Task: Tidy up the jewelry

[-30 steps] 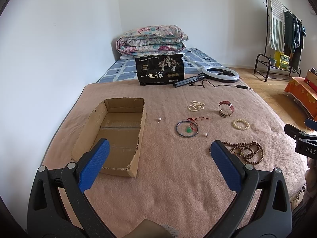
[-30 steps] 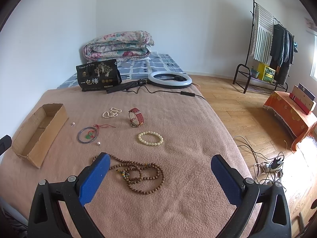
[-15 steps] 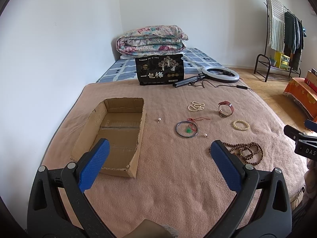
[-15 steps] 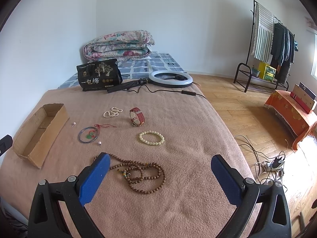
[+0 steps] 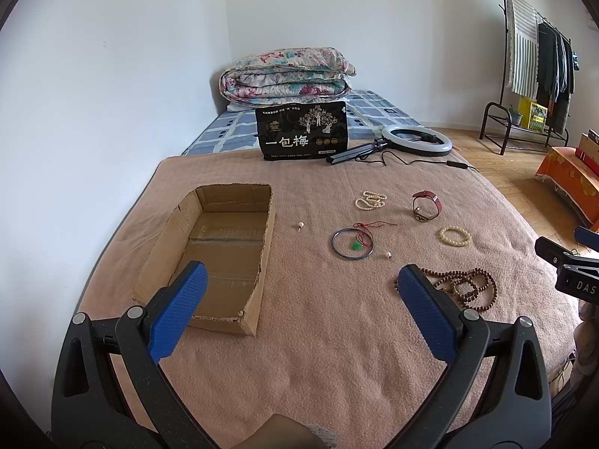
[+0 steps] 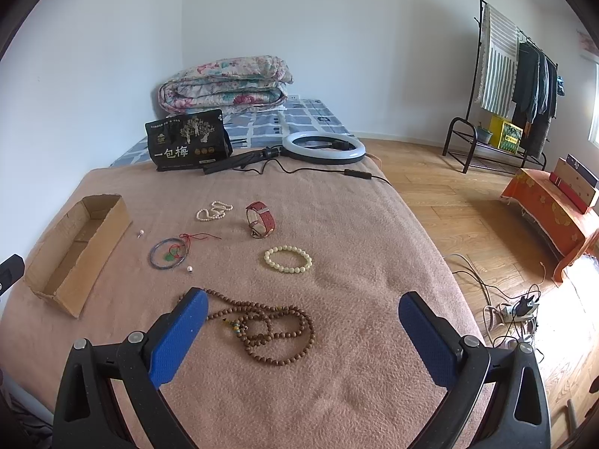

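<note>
Edging nearer, both hand-held grippers [image 5: 299, 284] [image 6: 299, 310] stay spread wide.

Both the left gripper [image 5: 299, 295] and the right gripper [image 6: 301, 318] have black plastic arms, silver pivot screws and textured blue pads [image 6: 179, 336]; white "DAS" lettering at 3 o'clock.

fuzzy cloth blanket [image 6: 337, 224]; matt cardboard box [image 5: 228, 224]; wooden bead necklace [image 6: 269, 325]; glossy pearls [image 6: 213, 210].
</note>
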Motion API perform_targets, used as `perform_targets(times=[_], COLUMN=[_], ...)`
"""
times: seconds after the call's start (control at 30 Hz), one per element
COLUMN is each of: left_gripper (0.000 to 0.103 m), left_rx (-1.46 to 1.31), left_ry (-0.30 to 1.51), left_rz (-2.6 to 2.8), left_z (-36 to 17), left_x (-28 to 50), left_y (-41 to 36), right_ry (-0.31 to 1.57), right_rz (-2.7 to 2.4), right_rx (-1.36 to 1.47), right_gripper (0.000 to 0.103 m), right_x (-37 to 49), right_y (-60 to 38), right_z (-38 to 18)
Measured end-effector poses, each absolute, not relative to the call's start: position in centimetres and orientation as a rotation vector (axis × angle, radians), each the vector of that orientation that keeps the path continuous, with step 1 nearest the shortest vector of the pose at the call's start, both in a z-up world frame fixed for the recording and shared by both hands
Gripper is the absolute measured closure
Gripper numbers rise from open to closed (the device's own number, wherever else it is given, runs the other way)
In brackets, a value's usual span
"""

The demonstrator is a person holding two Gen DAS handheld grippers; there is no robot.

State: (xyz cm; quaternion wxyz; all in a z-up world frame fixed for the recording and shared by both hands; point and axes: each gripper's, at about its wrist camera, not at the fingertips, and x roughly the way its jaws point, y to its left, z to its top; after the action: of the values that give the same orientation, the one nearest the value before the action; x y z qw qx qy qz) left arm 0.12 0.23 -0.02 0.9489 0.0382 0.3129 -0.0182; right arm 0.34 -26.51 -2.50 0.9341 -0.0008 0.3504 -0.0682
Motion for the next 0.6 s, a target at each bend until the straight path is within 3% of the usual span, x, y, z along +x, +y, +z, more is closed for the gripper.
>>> perform_targets(times=[0.6], left_gripper=[0.0], left_rx=[0.075], left_ry=[0.638], left_rz=[-0.038], left_z=[-0.02], left_x=[0.12], left_y=[0.23], right_ry=[0.728], right_rz=[-0.133], right_rx=[0.006], right_gripper=[0.0], right_x=[0.32], right_y=[-26.6], right_z=[-2.91])
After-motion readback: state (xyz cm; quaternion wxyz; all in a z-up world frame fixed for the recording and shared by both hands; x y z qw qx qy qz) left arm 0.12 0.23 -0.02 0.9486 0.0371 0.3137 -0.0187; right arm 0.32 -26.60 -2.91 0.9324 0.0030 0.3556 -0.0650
